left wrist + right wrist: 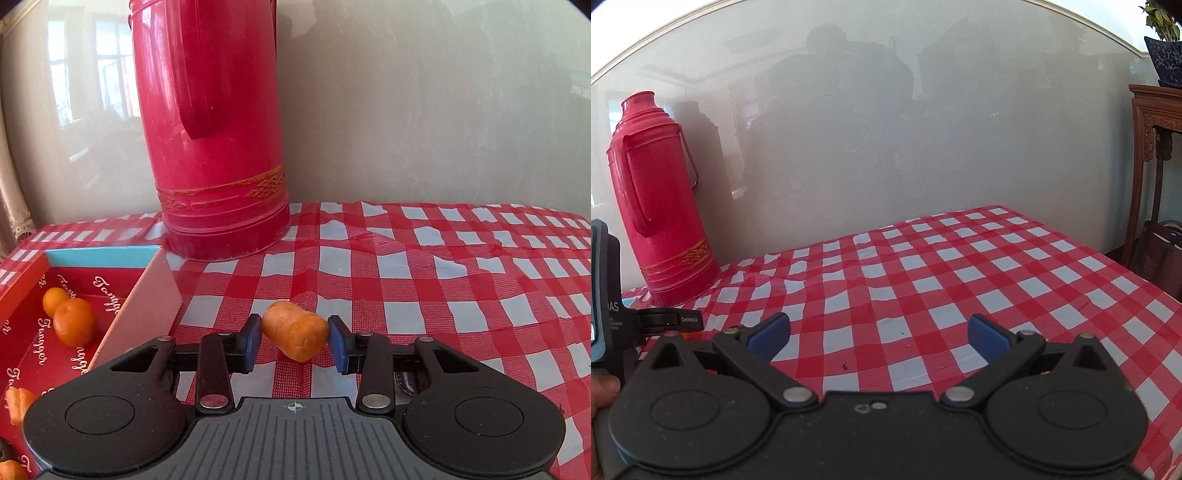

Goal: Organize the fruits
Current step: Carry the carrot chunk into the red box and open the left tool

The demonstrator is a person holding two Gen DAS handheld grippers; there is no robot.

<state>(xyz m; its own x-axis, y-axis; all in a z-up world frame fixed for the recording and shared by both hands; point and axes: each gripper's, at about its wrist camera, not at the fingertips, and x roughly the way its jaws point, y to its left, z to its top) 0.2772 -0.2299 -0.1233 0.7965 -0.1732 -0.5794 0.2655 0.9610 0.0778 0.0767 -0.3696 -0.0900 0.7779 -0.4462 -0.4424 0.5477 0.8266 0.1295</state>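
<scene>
This is a home, most likely a dining or living room. The tabletop (960, 273) wears a red-and-white checked cloth, and a tall red thermos flask (659, 195) with gold bands stands at its ten o'clock corner against a glossy pale wall that mirrors windows. At three o'clock in the right wrist view, a carved dark wooden stand (1156, 122) carries a blue patterned plant pot (1165, 61) with green leaves.
</scene>
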